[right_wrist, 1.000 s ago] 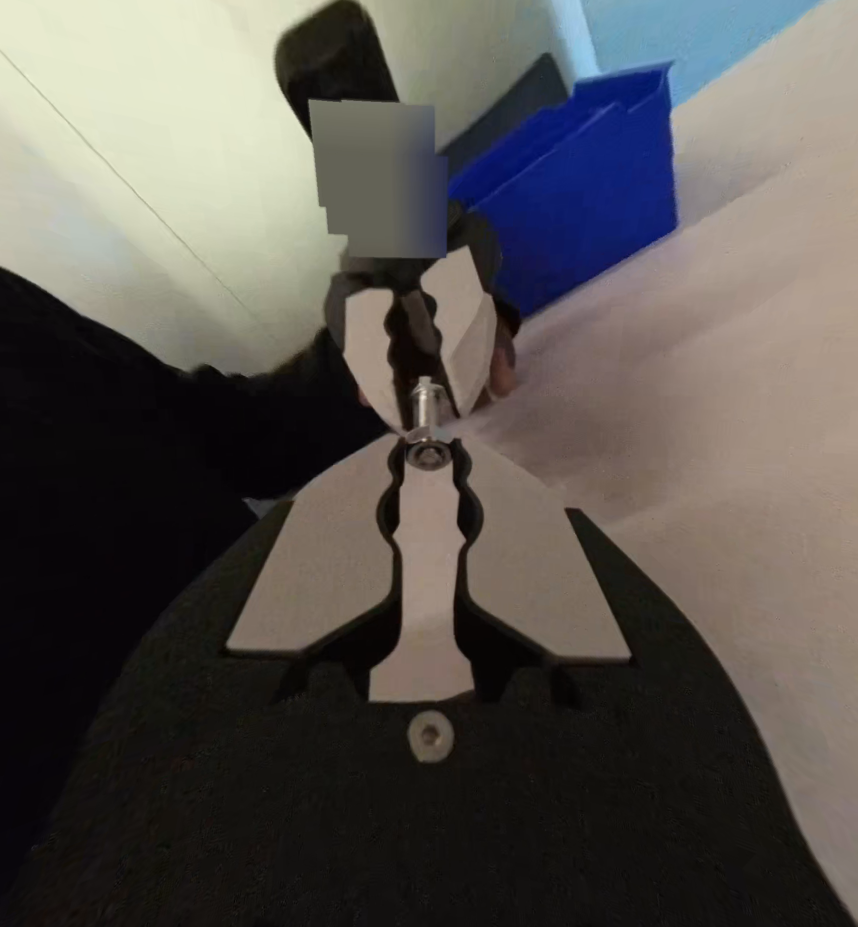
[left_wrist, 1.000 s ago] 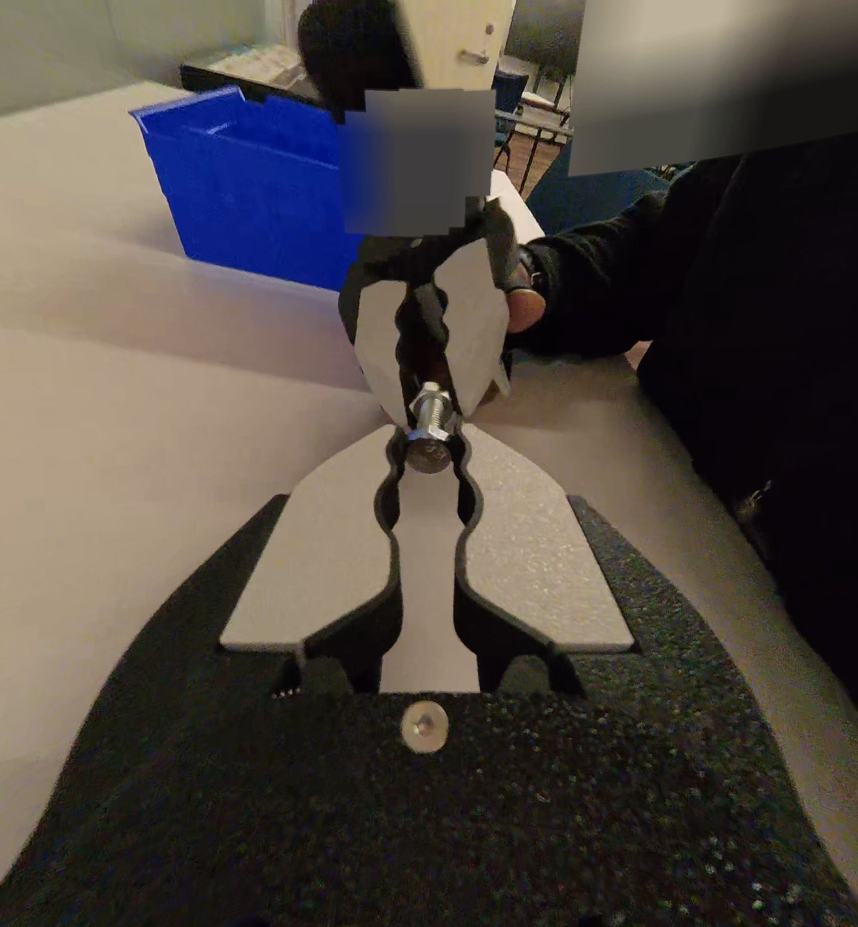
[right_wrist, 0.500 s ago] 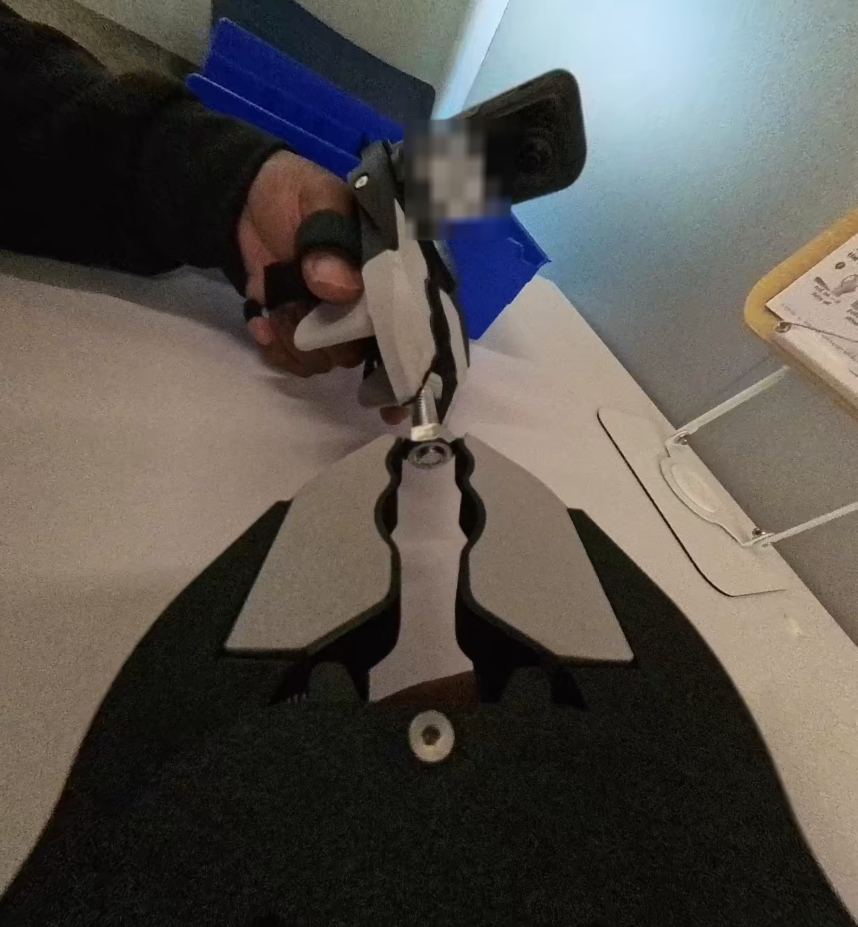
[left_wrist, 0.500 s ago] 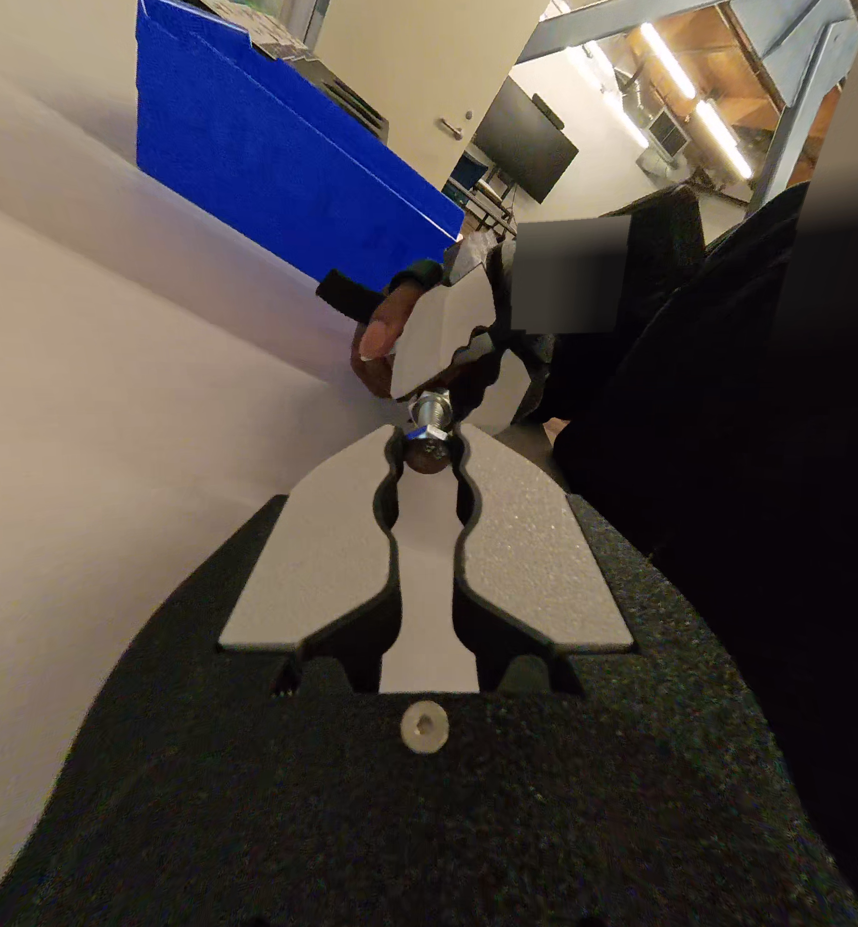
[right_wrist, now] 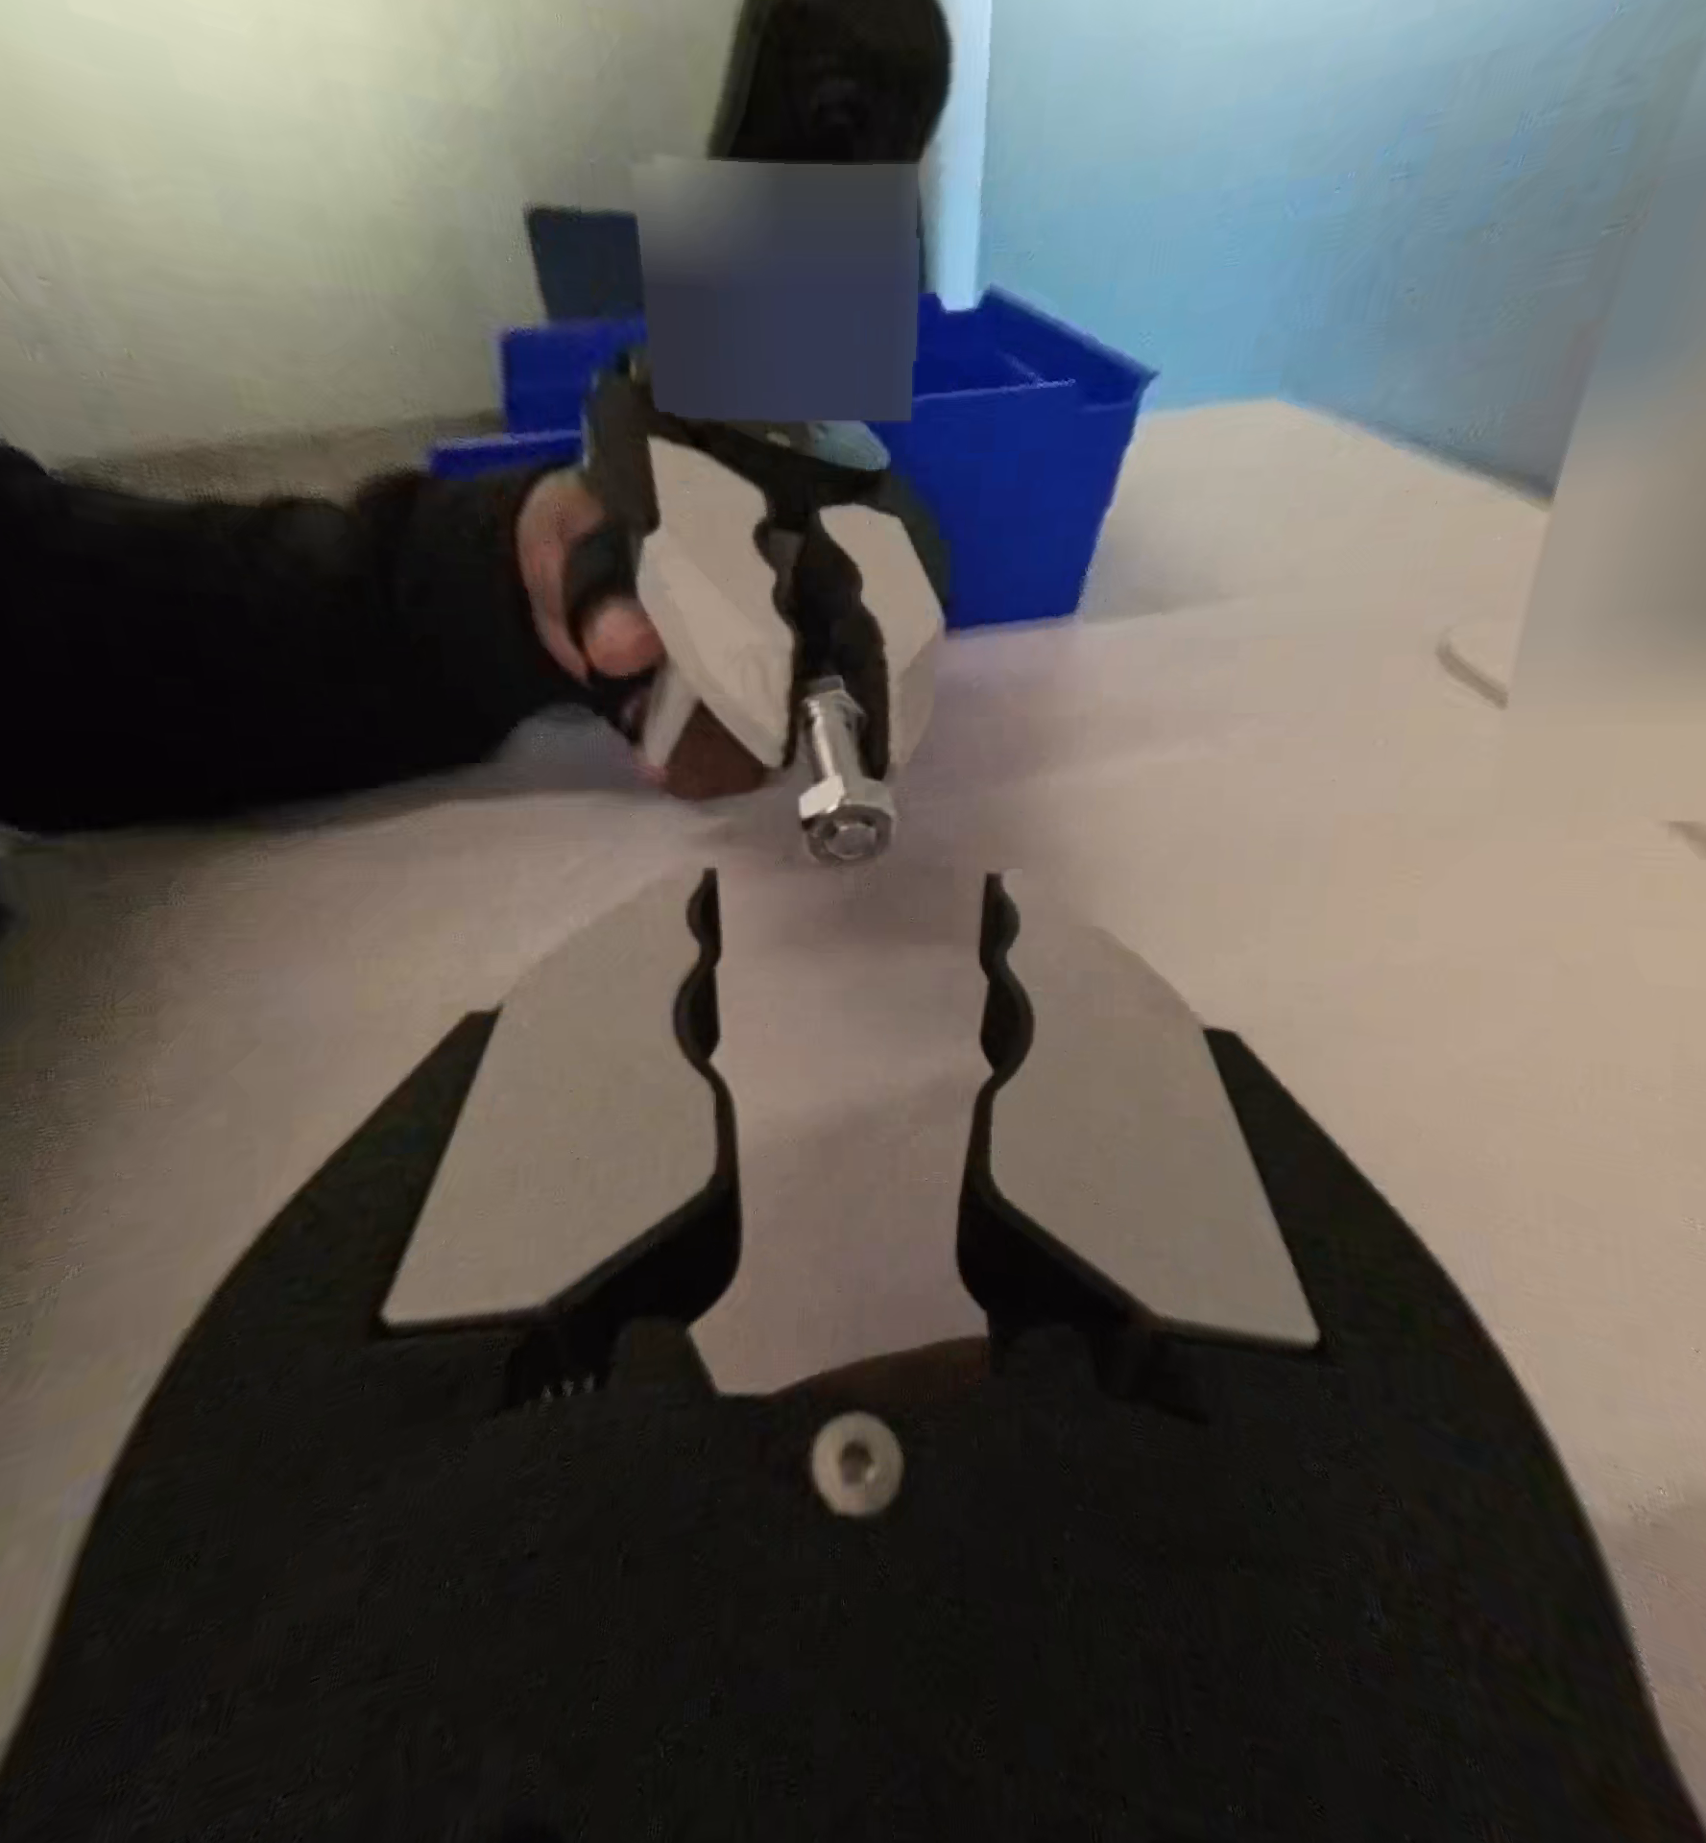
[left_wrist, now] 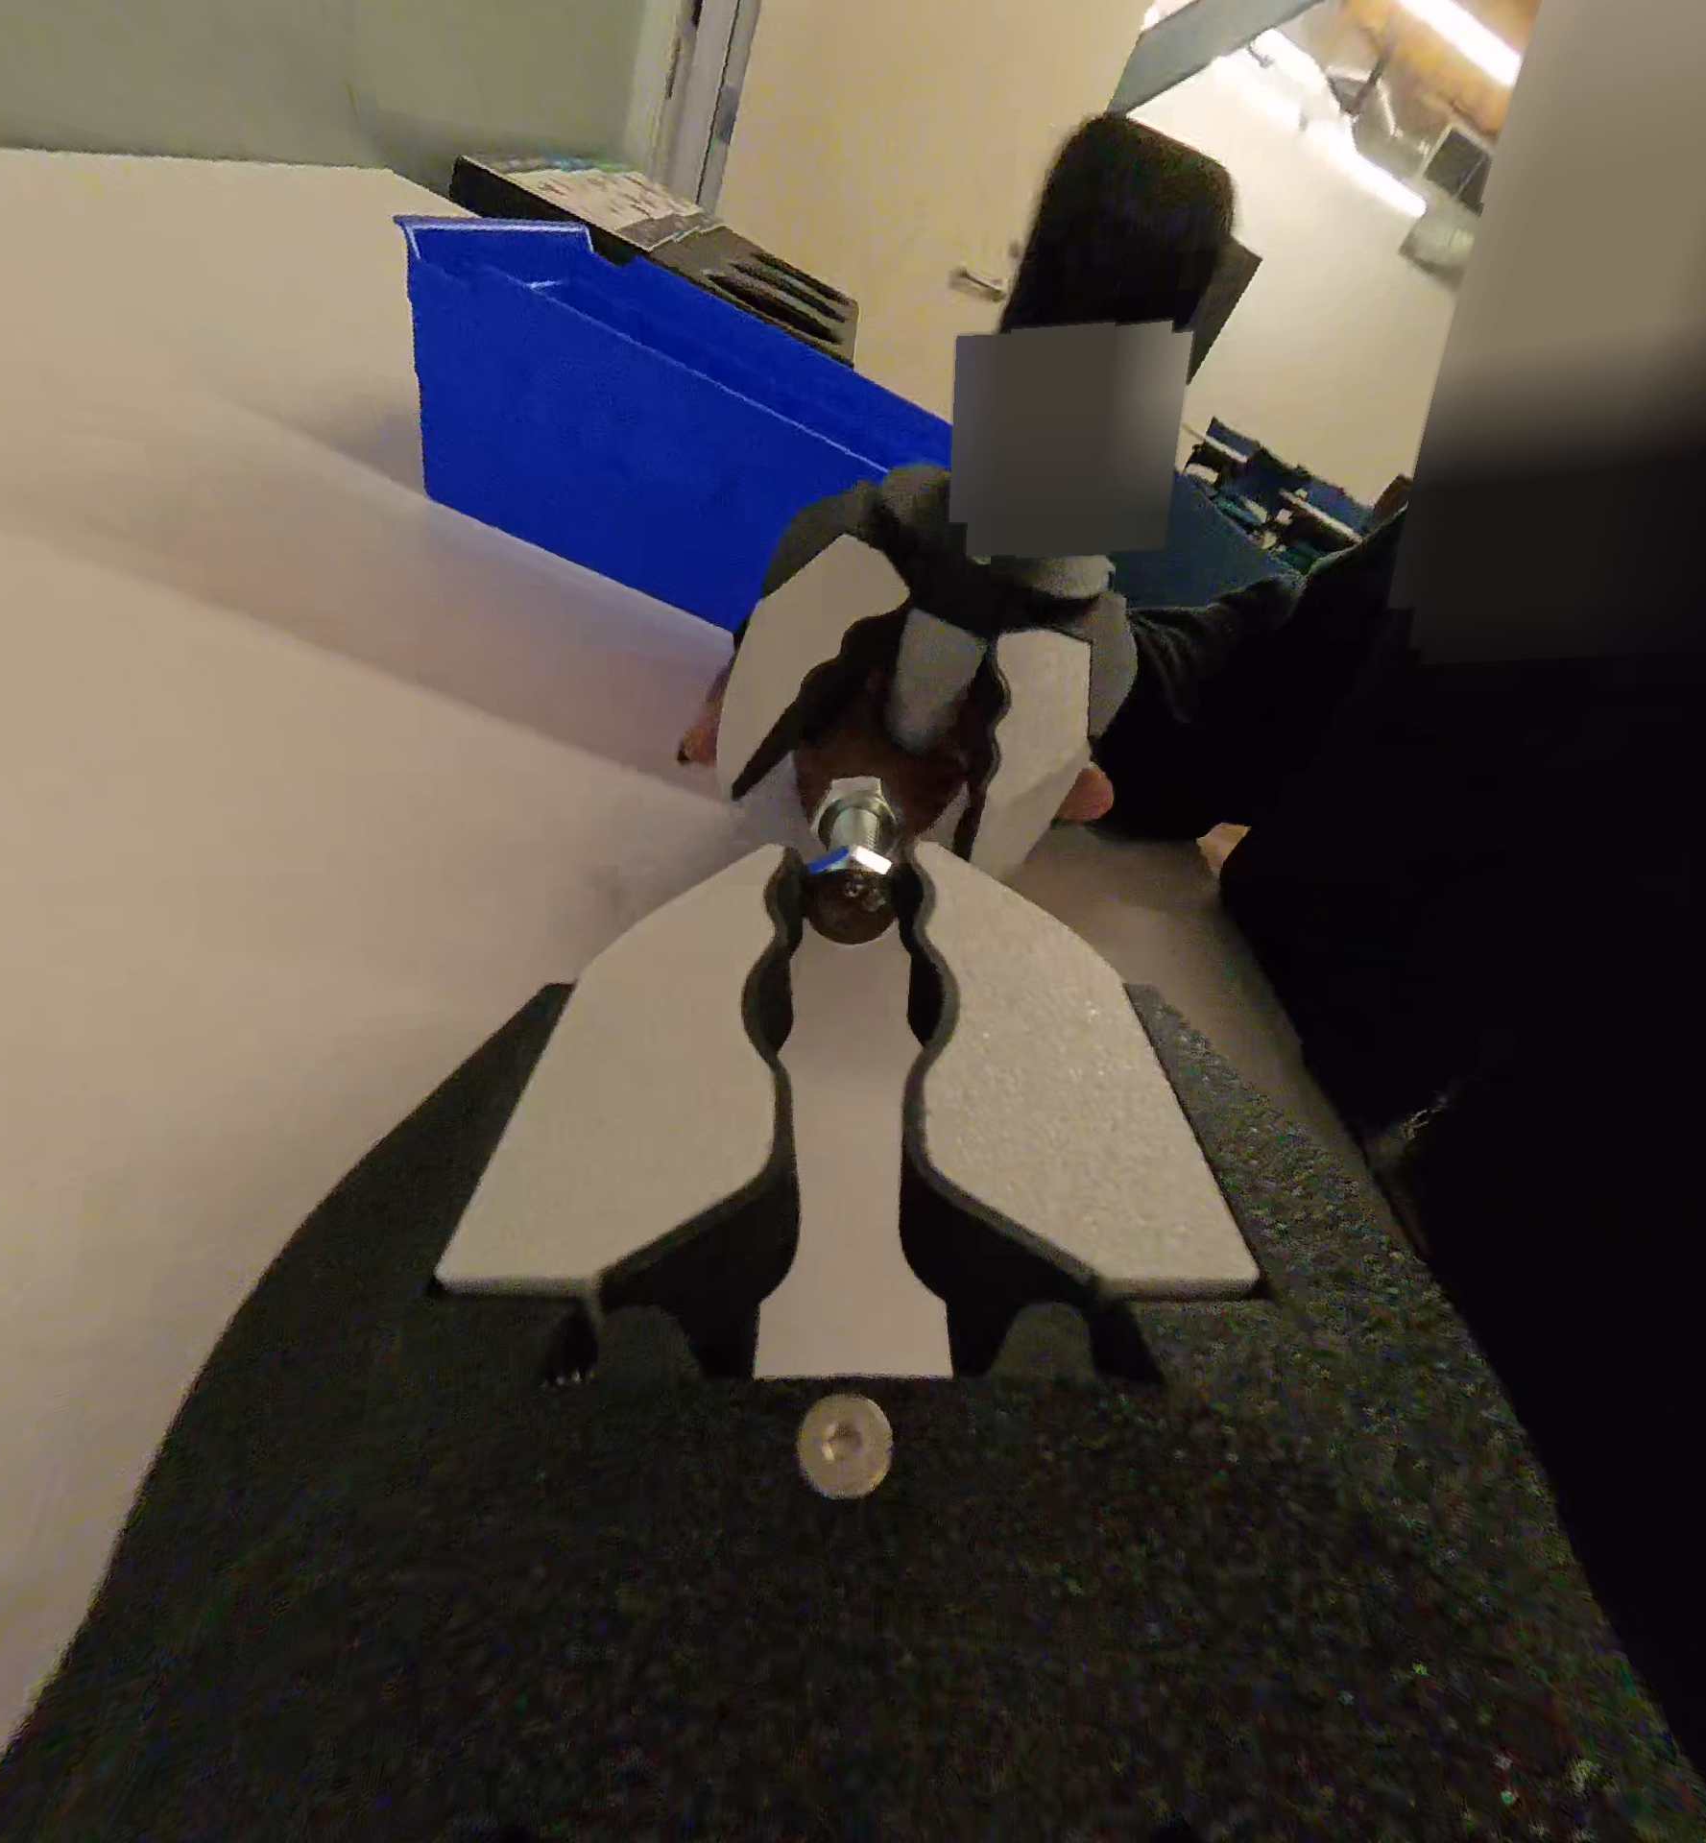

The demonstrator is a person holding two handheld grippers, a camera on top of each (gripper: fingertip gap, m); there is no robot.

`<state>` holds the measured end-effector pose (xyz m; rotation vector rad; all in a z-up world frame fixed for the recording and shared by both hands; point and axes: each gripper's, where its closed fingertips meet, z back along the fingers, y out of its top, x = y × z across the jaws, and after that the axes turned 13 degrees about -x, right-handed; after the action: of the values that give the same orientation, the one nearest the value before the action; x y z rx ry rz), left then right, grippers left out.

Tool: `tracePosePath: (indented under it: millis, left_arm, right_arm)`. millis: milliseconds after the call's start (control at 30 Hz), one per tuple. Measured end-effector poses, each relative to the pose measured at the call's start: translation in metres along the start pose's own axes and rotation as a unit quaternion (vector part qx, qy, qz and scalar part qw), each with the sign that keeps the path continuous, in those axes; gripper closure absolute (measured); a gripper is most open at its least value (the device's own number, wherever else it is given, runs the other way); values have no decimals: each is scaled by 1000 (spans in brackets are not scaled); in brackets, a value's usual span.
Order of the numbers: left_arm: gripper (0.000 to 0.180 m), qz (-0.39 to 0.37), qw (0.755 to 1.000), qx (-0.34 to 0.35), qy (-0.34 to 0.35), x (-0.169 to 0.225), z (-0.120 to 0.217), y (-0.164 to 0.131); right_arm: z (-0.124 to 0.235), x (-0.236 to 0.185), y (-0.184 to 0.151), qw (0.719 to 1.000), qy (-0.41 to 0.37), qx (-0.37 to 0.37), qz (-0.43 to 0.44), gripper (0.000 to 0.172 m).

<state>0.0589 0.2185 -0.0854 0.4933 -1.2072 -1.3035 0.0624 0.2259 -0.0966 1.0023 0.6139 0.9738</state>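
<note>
- Right gripper has released the silver nut; its jaws now stand wide apart, just before it.
- Left gripper clamps the silver bolt by its head, above the white table, nut on the far end.

Two grippers were in view: the left gripper, its pads pressed on the head of one silver bolt, and the right gripper, its fingers spread apart. One nut sat on that bolt. One blue bin stood on one white table, with one black box behind it.
</note>
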Motion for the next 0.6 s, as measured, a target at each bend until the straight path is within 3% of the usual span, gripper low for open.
tracePosePath:
  millis: [133,233,300,367,467,533,600]
  left_arm:
    - [163,44,998,1,-44,5,-4,-2]
    - [163,55,997,-12,-50,5,-10,-6]
    - [163,35,999,-20,-36,3,-12,-9]
    - [163,-11,999,-36,-14,4,-12,-12]
    - [163,-88,996,-32,6,12,-12,-8]
    - [163,-91,996,-8,12,14,-9,1]
    - [163,-64,998,13,10,11,-6,6]
  right_arm:
    - [-2,-3,1,985,-103,-8,140,127]
    - [-4,-8,2,980,-117,-10,163,152]
    - [-7,-9,-3,992,-70,-27,104,152]
    - [-8,-14,-5,998,36,-32,-33,152]
    - [-1,-20,3,947,216,3,-238,152]
    - [5,-14,11,942,222,50,-245,140]
    - [5,-6,10,977,135,52,-159,127]
